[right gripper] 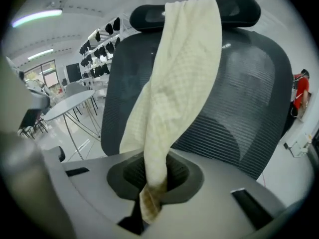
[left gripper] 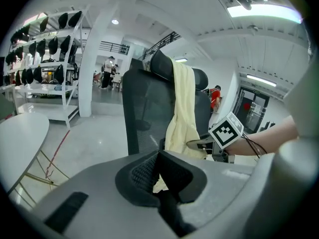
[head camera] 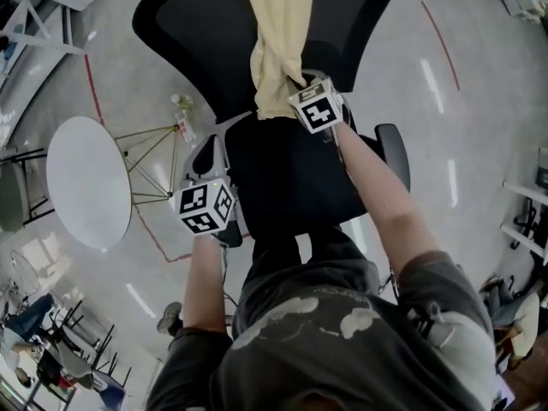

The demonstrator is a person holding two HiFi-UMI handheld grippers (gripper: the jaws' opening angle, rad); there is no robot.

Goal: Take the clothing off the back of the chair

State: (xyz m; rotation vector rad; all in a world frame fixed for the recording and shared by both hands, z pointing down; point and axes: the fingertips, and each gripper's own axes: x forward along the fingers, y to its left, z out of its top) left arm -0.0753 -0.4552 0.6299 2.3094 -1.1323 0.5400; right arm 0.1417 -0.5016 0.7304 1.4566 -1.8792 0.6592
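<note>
Right gripper (head camera: 298, 88) clamps the yellow garment (head camera: 278, 32) by its lower edge; left gripper (head camera: 210, 151), seemingly closed empty, beside the chair (head camera: 197, 24)

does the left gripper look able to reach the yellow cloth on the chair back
Probably yes: nothing stands between the left gripper and the yellow cloth, whose lower end the right gripper pinches.

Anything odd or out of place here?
Only the pale yellow garment: slung over the chair headrest and bunched into a rope where the right gripper pinches its lower end. A bottle sits on the floor.
</note>
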